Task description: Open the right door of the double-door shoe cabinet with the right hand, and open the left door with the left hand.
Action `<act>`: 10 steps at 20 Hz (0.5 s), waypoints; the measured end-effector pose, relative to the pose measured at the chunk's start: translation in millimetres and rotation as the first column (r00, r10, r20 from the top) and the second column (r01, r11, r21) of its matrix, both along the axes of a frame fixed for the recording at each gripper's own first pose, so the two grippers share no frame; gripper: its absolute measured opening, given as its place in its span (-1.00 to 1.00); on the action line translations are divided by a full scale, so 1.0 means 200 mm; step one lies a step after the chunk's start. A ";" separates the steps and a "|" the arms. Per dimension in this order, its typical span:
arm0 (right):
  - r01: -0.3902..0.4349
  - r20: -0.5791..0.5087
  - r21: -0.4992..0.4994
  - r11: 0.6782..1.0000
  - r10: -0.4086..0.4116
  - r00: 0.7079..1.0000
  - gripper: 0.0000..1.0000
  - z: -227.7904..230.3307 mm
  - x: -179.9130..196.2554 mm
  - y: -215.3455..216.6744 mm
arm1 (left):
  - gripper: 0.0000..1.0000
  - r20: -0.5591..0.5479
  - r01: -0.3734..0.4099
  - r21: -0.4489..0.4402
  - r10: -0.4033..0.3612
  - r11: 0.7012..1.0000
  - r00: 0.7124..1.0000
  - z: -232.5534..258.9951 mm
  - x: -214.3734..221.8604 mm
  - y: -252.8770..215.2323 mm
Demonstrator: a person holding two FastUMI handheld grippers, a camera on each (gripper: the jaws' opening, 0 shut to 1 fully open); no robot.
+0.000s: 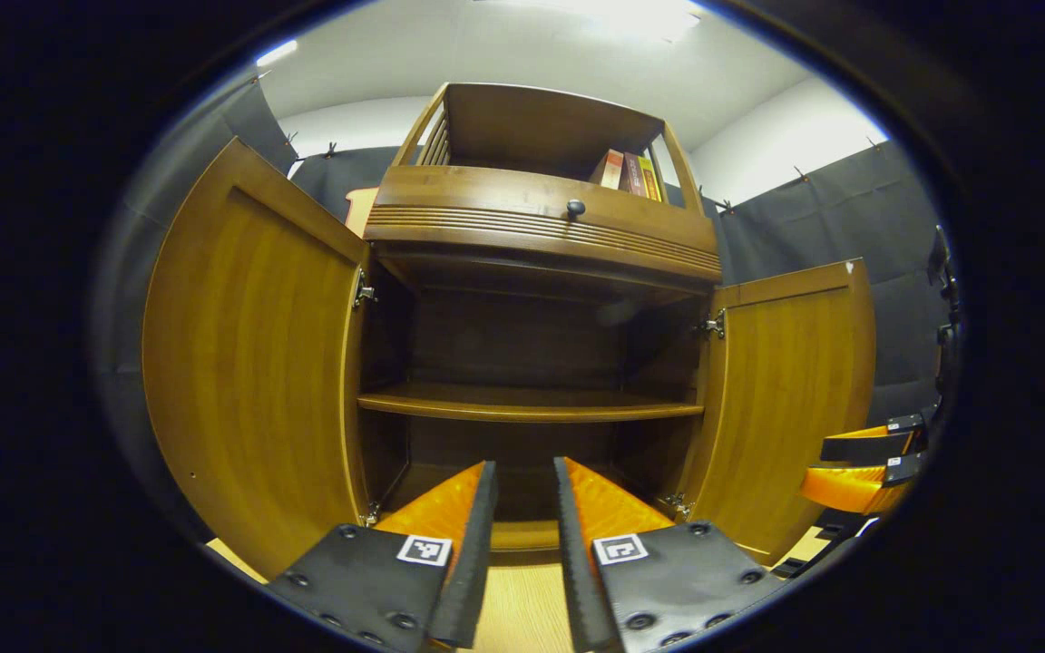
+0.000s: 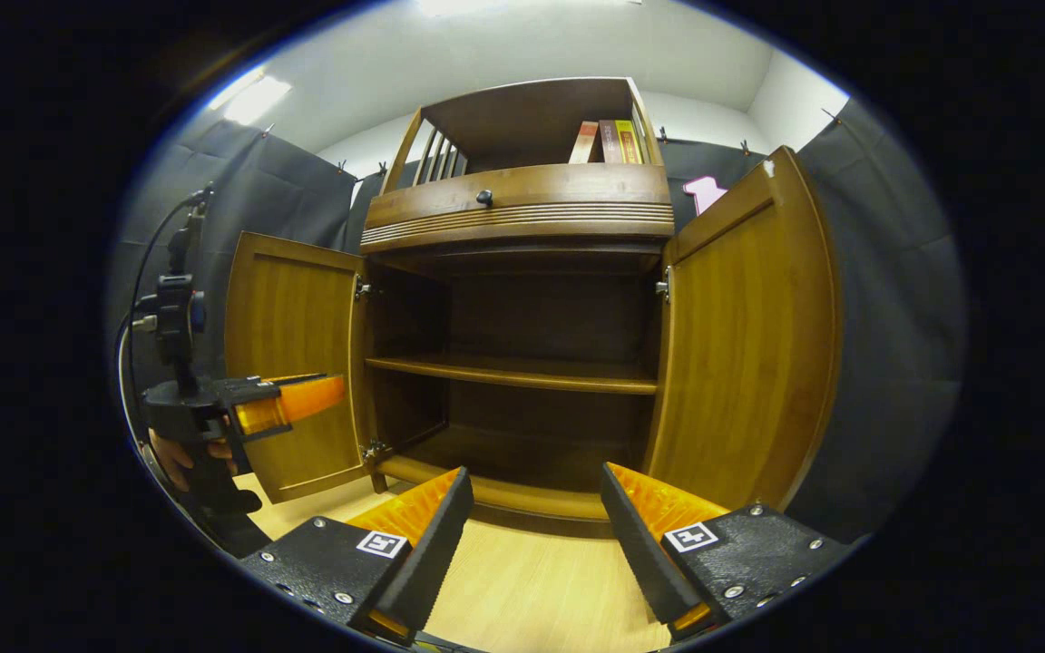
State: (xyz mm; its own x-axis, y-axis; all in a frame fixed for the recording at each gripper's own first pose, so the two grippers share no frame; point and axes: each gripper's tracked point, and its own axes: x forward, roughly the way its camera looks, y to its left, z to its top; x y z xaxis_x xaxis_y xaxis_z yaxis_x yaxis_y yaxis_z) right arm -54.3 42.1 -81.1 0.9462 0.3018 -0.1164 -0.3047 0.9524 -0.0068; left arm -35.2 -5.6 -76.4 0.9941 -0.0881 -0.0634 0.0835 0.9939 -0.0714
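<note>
Both my grippers, left (image 1: pixel 524 508) and right (image 2: pixel 536 512), fingers apart, gripping nothing. Cabinet (image 2: pixel 522 317) straight ahead; left door (image 1: pixel 250 363), right door (image 2: pixel 745 345) swung wide. Task looks finished.

I see a pale wooden floor (image 2: pixel 532 589) carrying the shoe cabinet (image 2: pixel 522 272), which stands directly on it with its base rail touching the boards; inside, I make out a middle shelf (image 2: pixel 513 370) and a bottom shelf (image 2: pixel 504 453), both bare (the interior is dark, so small items could escape me); above the drawer front the open top shelf (image 1: pixel 532 127) holds a few books (image 1: pixel 629 172) standing upright against its right side.
</note>
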 end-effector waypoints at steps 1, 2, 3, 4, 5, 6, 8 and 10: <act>0.001 0.003 0.002 1.000 -0.001 1.000 0.75 0.01 -0.01 -0.02 | -0.05 0.002 -0.016 0.011 0.016 1.000 1.000 -0.01 0.01 0.00; -0.001 0.004 0.004 1.000 0.001 1.000 0.75 0.01 -0.01 -0.03 | 0.07 0.006 -0.025 0.017 0.025 1.000 1.000 -0.01 0.02 -0.01; -0.001 0.004 0.005 1.000 0.001 1.000 0.75 0.00 -0.02 -0.05 | 0.15 0.011 -0.033 0.024 0.033 0.999 0.999 -0.01 0.01 -0.02; -0.004 0.005 0.007 1.000 0.004 1.000 0.75 0.00 -0.02 -0.06 | 0.27 0.019 -0.043 0.028 0.043 0.999 0.999 -0.01 0.01 -0.03; -0.007 0.006 0.009 1.000 0.007 1.000 0.75 0.00 -0.02 -0.07 | 0.39 0.026 -0.047 0.029 0.047 0.998 0.999 -0.01 0.01 -0.04; -0.012 0.005 0.012 1.000 0.012 1.000 0.75 0.00 -0.02 -0.08 | 0.52 0.027 -0.051 0.032 0.050 0.998 0.998 -0.01 0.01 -0.05; -0.022 0.003 0.017 1.000 0.022 1.000 0.75 0.00 -0.02 -0.08 | 0.79 0.026 -0.063 0.037 0.062 0.997 0.998 -0.02 0.00 -0.06; -0.031 0.003 0.019 0.999 0.031 1.000 0.75 0.00 -0.02 -0.07 | 0.94 0.021 -0.075 0.041 0.075 0.996 0.997 -0.05 -0.01 -0.05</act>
